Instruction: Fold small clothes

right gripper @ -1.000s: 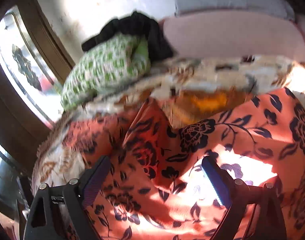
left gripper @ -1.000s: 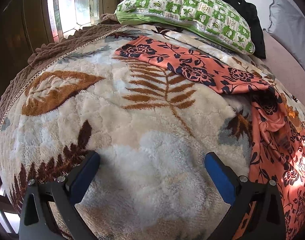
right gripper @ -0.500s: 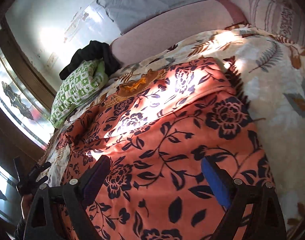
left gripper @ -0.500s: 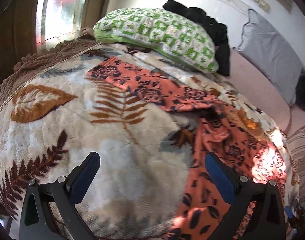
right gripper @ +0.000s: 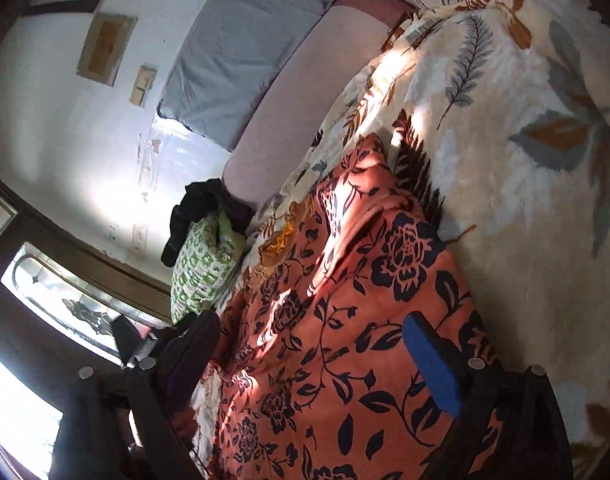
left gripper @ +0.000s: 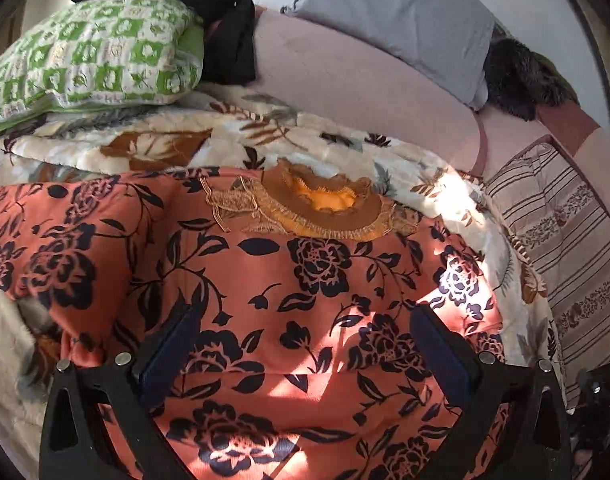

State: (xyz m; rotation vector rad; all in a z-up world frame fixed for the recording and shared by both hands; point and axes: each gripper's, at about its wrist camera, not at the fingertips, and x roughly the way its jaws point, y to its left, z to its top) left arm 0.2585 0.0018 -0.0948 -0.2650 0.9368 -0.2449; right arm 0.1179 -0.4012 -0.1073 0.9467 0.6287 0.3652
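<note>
We see an orange garment (left gripper: 289, 280) with a dark navy flower print lying spread on a cream fleece blanket (left gripper: 337, 148) patterned with brown and grey leaves, on the bed. At the garment's far edge sits its neckline (left gripper: 325, 208), a brown and mustard ruffled collar with frayed trim, facing the pillows. Sunlight falls in bright patches across the cloth on its right side.

Our left tongs (left gripper: 305, 344) hang just above the middle of the garment with the two blue-padded fingers (left gripper: 173, 352) wide apart and nothing between them. From the right wrist view, our right tongs (right gripper: 305, 364) are also spread apart and grip nothing; the right finger (right gripper: 433, 368) is over the garment near its edge beside the blanket (right gripper: 525, 200), while the left finger is dark in shadow beyond the cloth's other edge. We cannot tell whether either pair touches the fabric.

Behind the garment lie a green and white checked pillow (left gripper: 93, 56), a black piece of clothing (left gripper: 225, 32) draped against it, a grey pillow (left gripper: 393, 20), and a brown striped cushion (left gripper: 565, 240) to the right. A dark furry item (left gripper: 521, 80) sits at the far right of the headboard side. On the wall we see framed pictures (right gripper: 105, 48) and a switch plate (right gripper: 143, 84); a stained-glass window (right gripper: 77, 312) stands beside the bed. We find no readable writing, brand or label anywhere.
</note>
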